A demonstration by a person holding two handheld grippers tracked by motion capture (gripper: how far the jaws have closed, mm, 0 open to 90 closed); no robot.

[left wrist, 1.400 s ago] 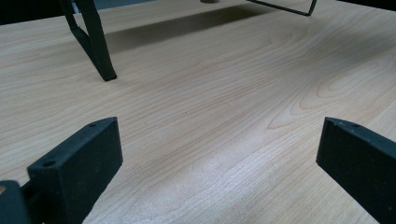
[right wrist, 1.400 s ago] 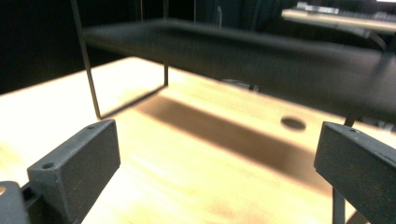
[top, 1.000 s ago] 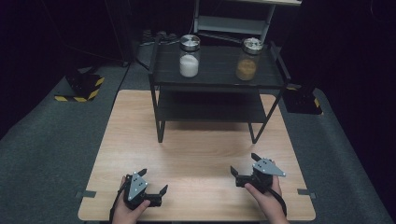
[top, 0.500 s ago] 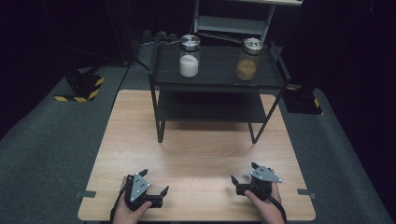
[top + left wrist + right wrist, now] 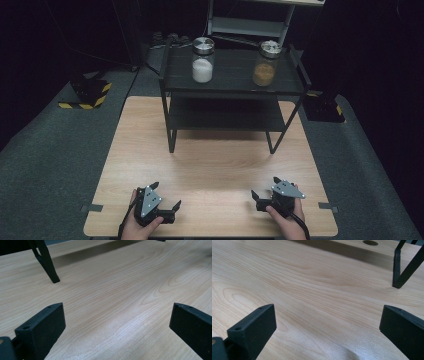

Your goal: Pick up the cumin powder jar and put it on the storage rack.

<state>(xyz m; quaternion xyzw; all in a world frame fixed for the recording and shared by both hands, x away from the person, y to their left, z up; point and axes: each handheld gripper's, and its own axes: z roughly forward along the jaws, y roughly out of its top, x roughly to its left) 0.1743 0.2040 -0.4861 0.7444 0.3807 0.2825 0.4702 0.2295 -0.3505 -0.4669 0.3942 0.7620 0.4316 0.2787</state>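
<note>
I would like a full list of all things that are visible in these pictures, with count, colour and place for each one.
Table: one, light wood, centre of the high view, standing on grey floor.
Shelf rack: one, black, two levels, on the far half of the table.
Jar with white contents: one, clear with a metal lid, top level of the rack, left side.
Jar with brown contents: one, clear with a metal lid, top level of the rack, right side.
Striped block: one, black with yellow stripes, on the floor left of the table.
Pale shelf unit: one, light grey, behind the rack.
Left tongs: one, black, near edge of the table, jaws wide apart, nothing between them.
Right tongs: one, black, near edge on the right, jaws wide apart, nothing between them.
</note>
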